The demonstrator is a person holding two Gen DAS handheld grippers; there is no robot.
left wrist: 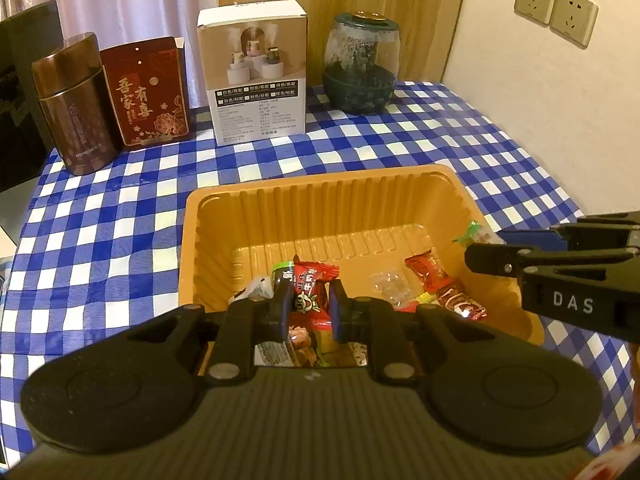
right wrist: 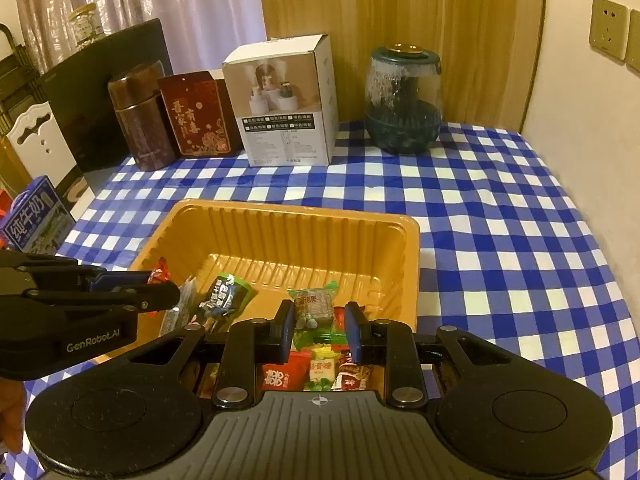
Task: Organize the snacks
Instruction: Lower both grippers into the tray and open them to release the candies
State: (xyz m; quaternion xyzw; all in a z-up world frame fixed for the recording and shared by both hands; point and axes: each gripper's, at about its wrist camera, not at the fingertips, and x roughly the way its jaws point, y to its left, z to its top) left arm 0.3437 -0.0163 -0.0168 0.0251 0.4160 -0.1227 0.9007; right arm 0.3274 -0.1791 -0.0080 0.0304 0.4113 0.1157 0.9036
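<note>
Both tools hang over the orange tray (left wrist: 336, 196) on the checked bench (right wrist: 500, 216). Left tool (left wrist: 311, 304) clamps a red snack packet (left wrist: 310, 284); right tool (right wrist: 320, 330) clamps a green-edged sweet (right wrist: 314, 306). Step: depositing. Next move likely calls for releasing both into the tray.

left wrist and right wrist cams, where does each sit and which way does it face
Left wrist: on the left hand-held gripper, angled down at the orange tray; it grips a red snack packet.
Right wrist: on the right hand-held gripper, same downward tilt; it grips a green candy packet.
Shared: tray, checked tablecloth, each other's gripper.
</note>
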